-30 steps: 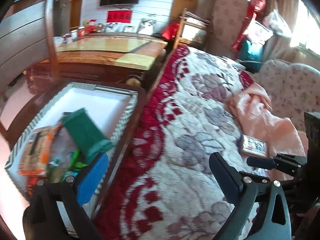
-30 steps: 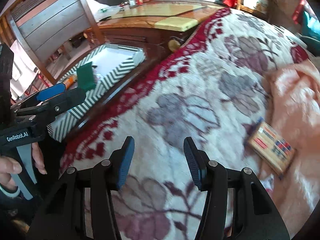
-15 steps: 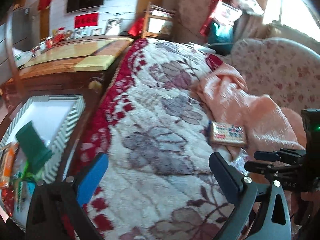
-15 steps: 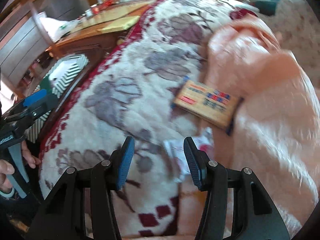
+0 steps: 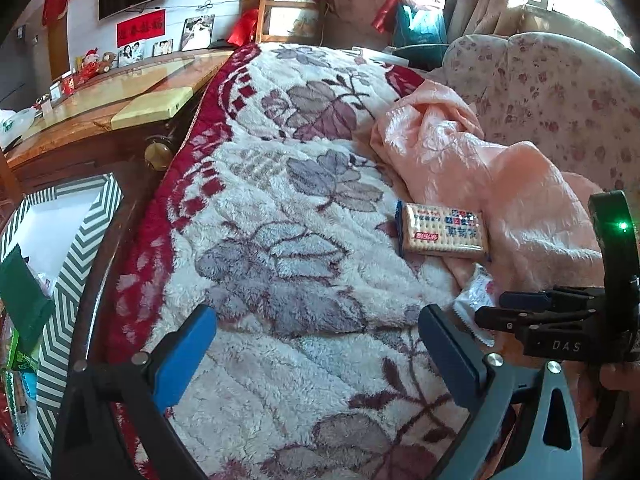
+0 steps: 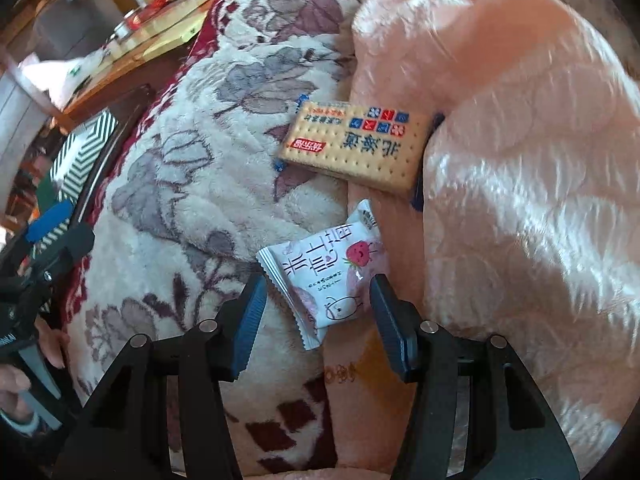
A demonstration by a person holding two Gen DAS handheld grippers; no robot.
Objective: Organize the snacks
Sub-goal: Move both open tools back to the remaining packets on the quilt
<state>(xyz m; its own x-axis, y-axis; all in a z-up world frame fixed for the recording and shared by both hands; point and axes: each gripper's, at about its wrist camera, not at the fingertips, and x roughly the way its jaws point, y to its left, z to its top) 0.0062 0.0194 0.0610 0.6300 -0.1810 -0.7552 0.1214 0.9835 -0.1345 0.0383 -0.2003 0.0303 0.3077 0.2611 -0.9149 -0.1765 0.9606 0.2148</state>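
My left gripper (image 5: 316, 356) was black, its arms shaped like open triangular frames, with silver round screws at the joints. One pad (image 5: 182, 360) was bright blue and smooth, the other darker. My right gripper (image 6: 316, 316) was black as well, with ribbed dark blue pads (image 6: 250, 320) and silver screws. Seen from the left, its body carried white letters "DAS" and a small green light.

The left gripper (image 5: 316, 354) is held open above a floral blanket (image 5: 280, 208). A cracker pack (image 5: 442, 230) is seen lying against a pink quilt (image 5: 480, 168). The right gripper (image 5: 532, 308) is poised beside a white snack packet (image 5: 476, 296). A striped box (image 5: 64, 320) is placed at left.
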